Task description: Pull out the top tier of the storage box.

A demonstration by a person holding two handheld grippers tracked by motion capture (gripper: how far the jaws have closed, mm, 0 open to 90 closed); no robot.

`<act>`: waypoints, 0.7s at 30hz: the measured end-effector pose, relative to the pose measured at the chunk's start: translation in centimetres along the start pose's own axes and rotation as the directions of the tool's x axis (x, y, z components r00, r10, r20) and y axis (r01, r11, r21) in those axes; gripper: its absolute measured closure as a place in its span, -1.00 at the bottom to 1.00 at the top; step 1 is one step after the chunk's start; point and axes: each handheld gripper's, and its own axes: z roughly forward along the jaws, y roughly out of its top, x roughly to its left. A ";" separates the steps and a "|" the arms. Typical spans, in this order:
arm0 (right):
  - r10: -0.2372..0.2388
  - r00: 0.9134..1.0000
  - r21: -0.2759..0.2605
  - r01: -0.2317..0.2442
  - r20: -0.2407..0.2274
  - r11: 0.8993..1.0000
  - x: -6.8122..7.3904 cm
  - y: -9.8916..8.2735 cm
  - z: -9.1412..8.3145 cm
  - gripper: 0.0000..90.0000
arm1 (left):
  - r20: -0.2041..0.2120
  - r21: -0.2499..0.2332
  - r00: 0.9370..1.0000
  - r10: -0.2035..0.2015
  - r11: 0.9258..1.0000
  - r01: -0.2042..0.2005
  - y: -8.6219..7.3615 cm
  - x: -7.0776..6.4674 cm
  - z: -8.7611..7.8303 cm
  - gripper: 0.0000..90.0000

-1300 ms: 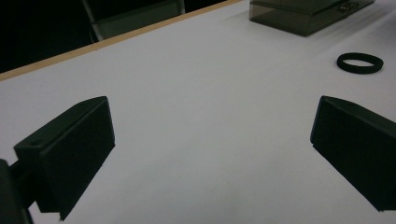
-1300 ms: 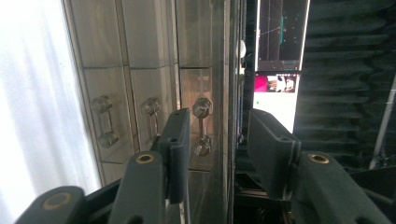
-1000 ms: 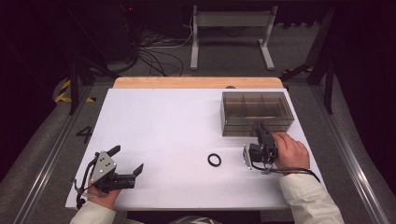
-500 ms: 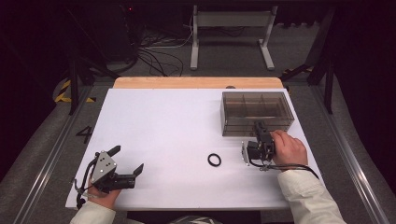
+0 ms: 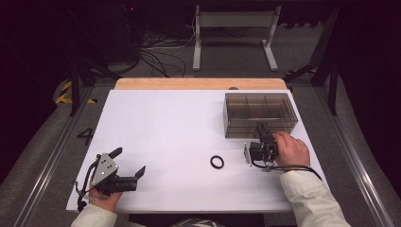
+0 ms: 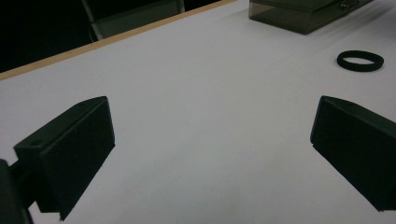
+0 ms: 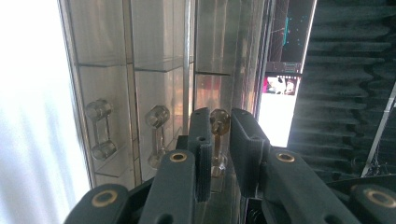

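Right tool (image 7: 218, 154) at the clear drawer box (image 5: 260, 115) near the bench's far right corner, jaws just closing around the rightmost drawer handle (image 7: 218, 122), pads not yet pressing. Probably ready to pull that drawer. Left tool (image 5: 128, 163) released, idle near the front left corner.

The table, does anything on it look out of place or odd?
One thing: a black ring lies loose on the white table, outside the clear drawer box. The right tongs, whose jaws have just been closing, stand around a drawer handle. Nothing looks spilled or broken.
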 end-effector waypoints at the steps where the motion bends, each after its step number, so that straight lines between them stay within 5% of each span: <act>1: 0.000 1.000 0.000 0.000 0.000 1.000 0.0 0.0 0.0 0.75 | 0.000 0.000 1.000 0.001 1.000 -0.001 0.0 0.0 0.0 -0.99; 5: 0.038 0.999 0.022 -0.038 -0.012 0.999 0.2 0.0 -0.2 0.75 | 0.001 0.000 1.000 0.000 1.000 0.000 0.0 0.0 0.0 -0.99; 21: 0.027 0.999 -0.008 -0.027 -0.021 1.000 0.1 0.0 -2.5 0.75 | 0.000 0.001 1.000 0.000 1.000 0.000 0.0 0.0 0.0 -0.99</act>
